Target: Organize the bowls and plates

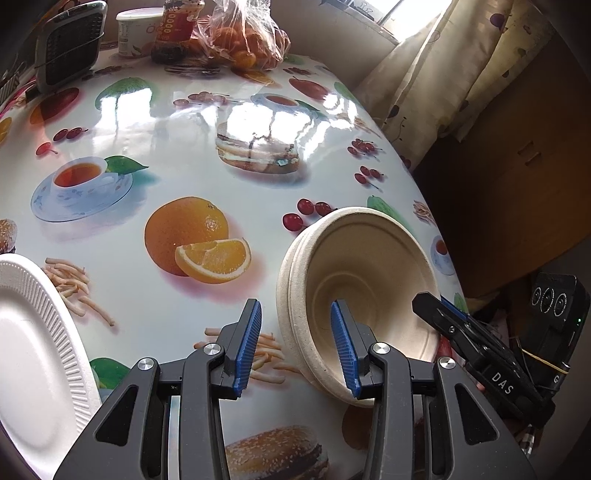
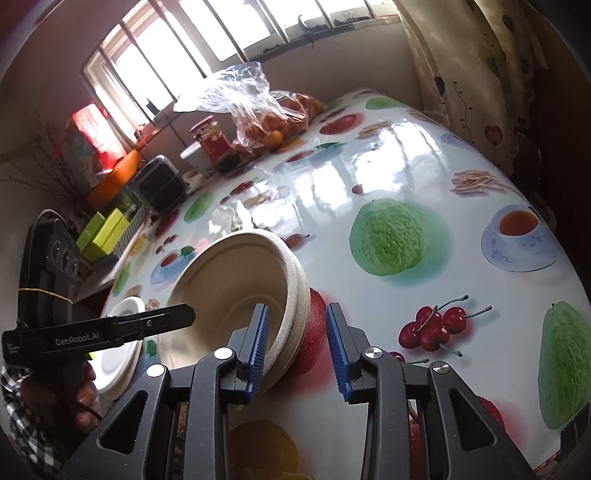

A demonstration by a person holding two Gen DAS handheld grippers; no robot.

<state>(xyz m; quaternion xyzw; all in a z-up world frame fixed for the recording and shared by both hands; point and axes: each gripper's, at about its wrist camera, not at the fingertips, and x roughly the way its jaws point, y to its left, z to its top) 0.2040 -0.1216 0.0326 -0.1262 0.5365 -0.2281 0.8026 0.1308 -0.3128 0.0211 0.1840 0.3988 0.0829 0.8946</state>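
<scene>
A small stack of beige paper bowls sits on the fruit-print table near its right edge; it also shows in the right wrist view. My left gripper is open, its jaws straddling the stack's left rim. My right gripper is open, its jaws straddling the stack's right rim; it shows in the left wrist view at the bowls' right side. A white foam plate lies at the left; it also shows in the right wrist view on top of other plates.
At the table's far end stand a bag of oranges, a red jar, a white tub and a small black fan heater. A curtain hangs by the table's right edge.
</scene>
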